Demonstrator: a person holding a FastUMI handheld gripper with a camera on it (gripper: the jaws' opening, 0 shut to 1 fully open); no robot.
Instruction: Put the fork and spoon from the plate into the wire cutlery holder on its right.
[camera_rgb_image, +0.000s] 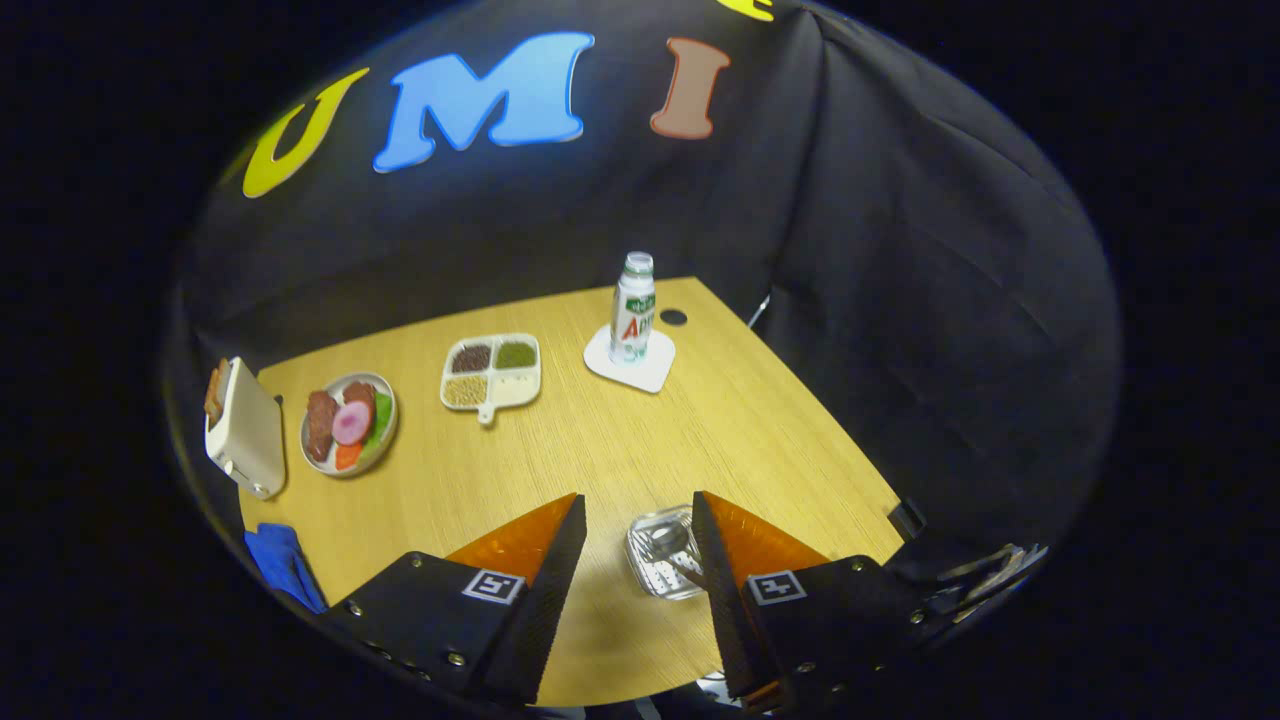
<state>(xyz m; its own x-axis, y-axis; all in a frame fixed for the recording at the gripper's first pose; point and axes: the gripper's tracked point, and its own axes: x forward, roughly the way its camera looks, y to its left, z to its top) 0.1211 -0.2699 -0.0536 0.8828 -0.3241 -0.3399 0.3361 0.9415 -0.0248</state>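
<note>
A small clear plate (655, 575) lies on the wooden table (620, 450), between my fingers and close to the right one. Shiny cutlery (672, 553) lies in it; I make out a spoon-like bowl, and the right finger hides part of it. My gripper (638, 497) hovers open above the table with nothing between its fingers. To the right, past the table's edge, thin metal wires (990, 568) show that may be the cutlery holder; I cannot tell for sure.
Beyond the fingers stand a bottle (633, 305) on a white coaster (612, 368), a four-part dish of grains (492, 372), a plate of food (348, 422) and a toaster (243, 430). A blue cloth (283, 565) lies at the near left edge.
</note>
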